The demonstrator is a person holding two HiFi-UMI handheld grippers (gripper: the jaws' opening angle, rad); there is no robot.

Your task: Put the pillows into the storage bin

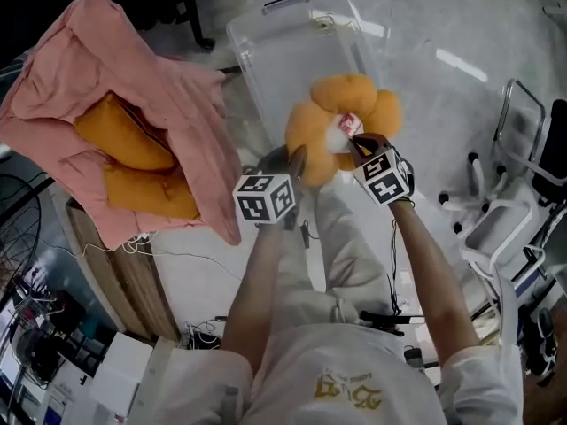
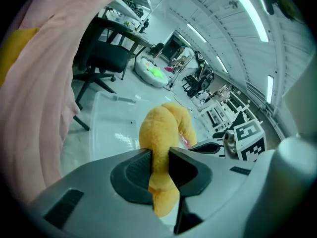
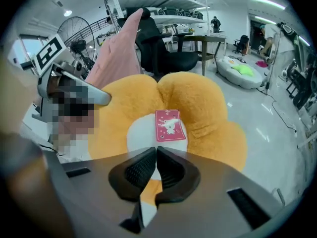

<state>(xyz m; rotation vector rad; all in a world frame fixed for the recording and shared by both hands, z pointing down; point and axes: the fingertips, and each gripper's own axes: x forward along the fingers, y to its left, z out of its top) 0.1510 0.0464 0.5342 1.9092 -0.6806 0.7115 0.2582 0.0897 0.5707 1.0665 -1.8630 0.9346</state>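
Item: orange flower-shaped plush pillow [image 1: 344,104], held over the clear plastic storage bin [image 1: 246,42]. Your left gripper [image 2: 159,158] pinches a petal. Your right gripper [image 3: 156,156] is clamped on thin fabric. Likely light, soft and squashy, so grip the bunched edges.

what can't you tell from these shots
- Bin floor: the near end is hidden by the held pillow in the head view.
- Tag print: too small to read in the right gripper view.
- How many pillows the pink cover holds: its folds hide most of them in the head view.
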